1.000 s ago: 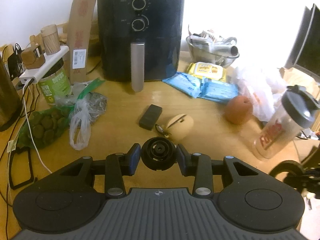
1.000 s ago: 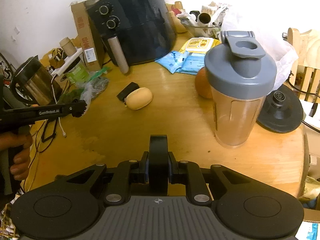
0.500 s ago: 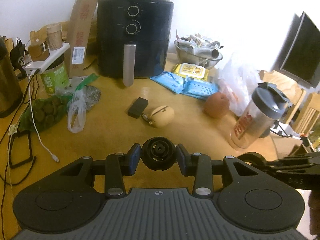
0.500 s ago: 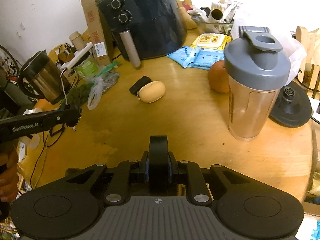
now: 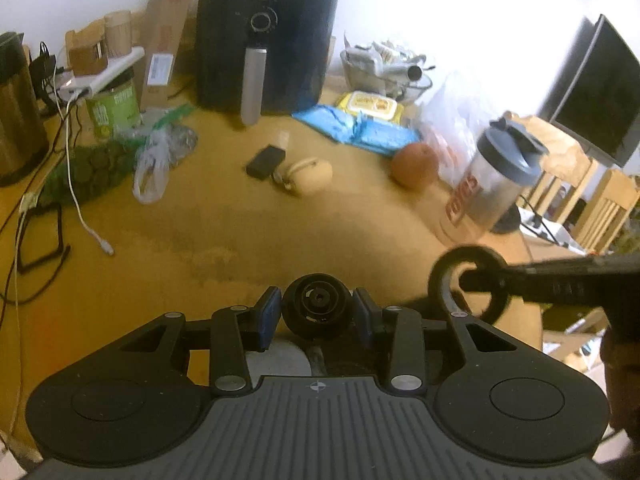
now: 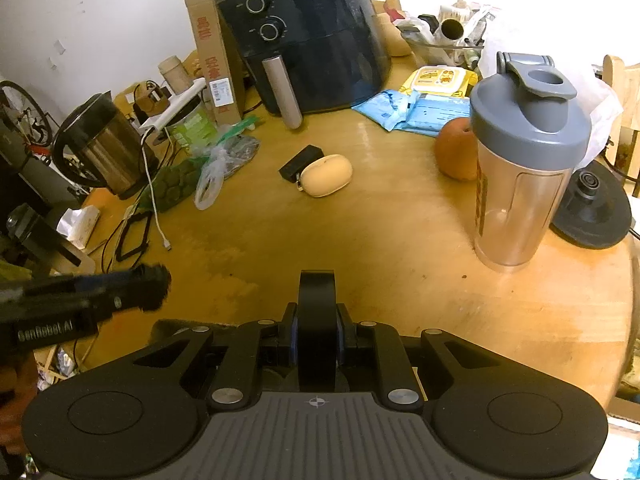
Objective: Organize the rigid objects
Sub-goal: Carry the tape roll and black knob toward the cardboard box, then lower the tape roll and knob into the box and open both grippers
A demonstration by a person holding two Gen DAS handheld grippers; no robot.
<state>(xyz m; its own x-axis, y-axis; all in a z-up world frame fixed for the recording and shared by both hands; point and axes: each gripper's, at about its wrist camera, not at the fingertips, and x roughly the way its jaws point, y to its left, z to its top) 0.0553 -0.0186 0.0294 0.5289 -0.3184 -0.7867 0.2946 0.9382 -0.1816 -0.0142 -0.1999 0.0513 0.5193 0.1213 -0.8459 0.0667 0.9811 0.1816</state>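
Presently we list, largest first. Wooden table (image 6: 400, 240): bears everything. Shaker bottle (image 6: 524, 168), at 2 o'clock in the right wrist view: we judge it light, stiff and slick-walled, best gripped at mid-body. Black ring (image 6: 318, 332): seen edge-on, clamped flat between the right gripper's (image 6: 318, 336) closed pads; rigid, likely light. Round black ribbed part (image 5: 318, 306): pinched at its sides by the left gripper (image 5: 316, 314); hard plastic, we judge. Its underside and purpose stay hidden; the left wrist view is blurred at 3 o'clock.
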